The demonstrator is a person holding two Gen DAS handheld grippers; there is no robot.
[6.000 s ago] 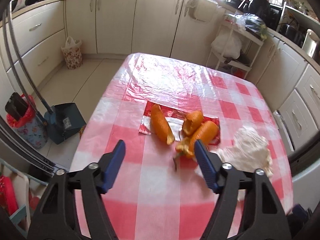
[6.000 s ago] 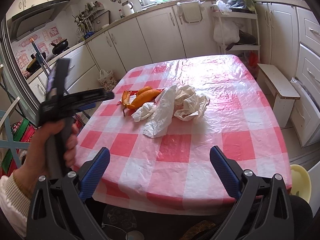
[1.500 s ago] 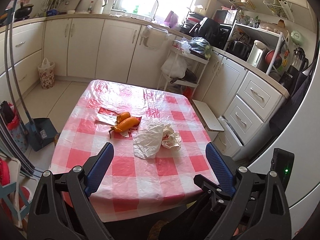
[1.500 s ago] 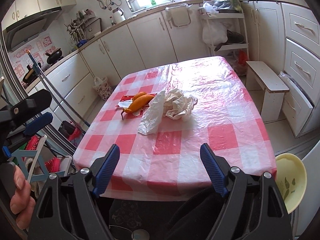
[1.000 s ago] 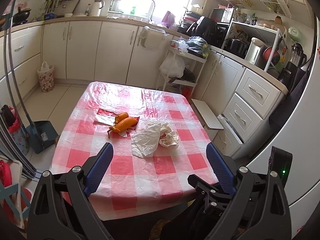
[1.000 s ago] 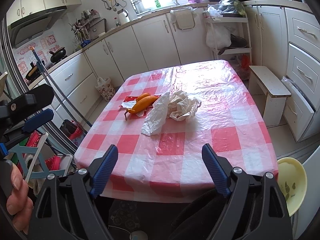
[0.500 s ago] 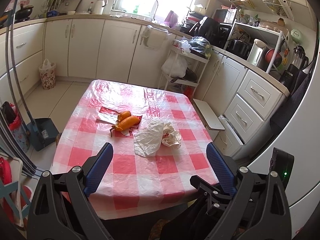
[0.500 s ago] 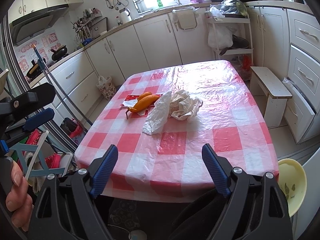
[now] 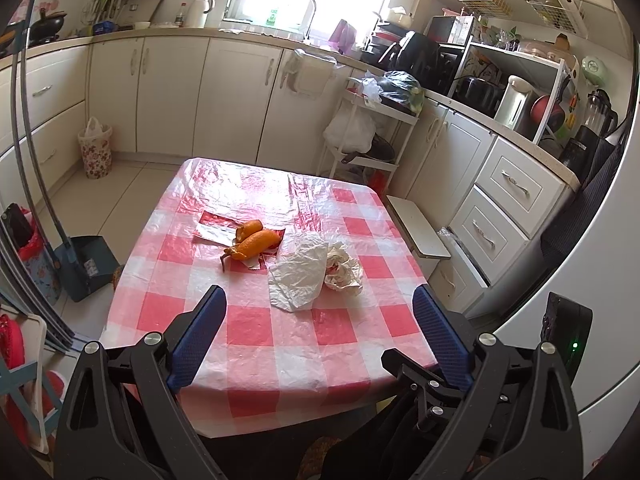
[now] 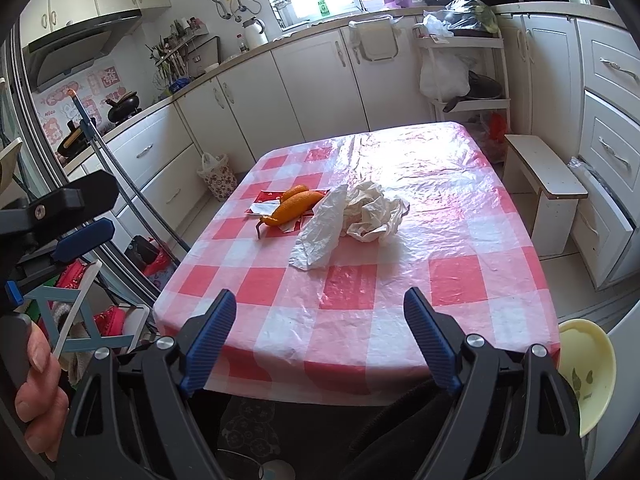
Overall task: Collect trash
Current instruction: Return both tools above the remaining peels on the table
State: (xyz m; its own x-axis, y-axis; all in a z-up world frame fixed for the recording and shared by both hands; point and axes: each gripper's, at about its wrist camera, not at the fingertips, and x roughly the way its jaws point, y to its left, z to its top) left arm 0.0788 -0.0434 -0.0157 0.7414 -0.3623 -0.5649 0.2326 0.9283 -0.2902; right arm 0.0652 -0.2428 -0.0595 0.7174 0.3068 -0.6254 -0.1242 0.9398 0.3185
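On the bench (image 9: 280, 344), with its red-and-white checked plastic cover, the trash sits near the middle, well ahead of both tongs. Orange peels (image 9: 253, 242) (image 10: 294, 205) lie on a torn red wrapper (image 9: 212, 229) toward the left side. Just right of them lies a flat white plastic bag (image 9: 299, 276) (image 10: 320, 232), and touching its right edge is a wad of crumpled paper (image 9: 344, 268) (image 10: 372, 212).

The left tongs (image 9: 318, 334) are spread wide and hold nothing; the right tongs (image 10: 320, 338) are likewise wide open and empty. Both hang back at the near edge of the bench, neither touching anything.

The larger peel's long axis runs diagonally, from near-left to far-right, and the bag stretches roughly away from the viewer. From the right tongs the bag lies almost straight ahead, with the peels off to the left. The left tongs probably suit the peels better and the right the paper and bag, though both must first travel forward over the bench.
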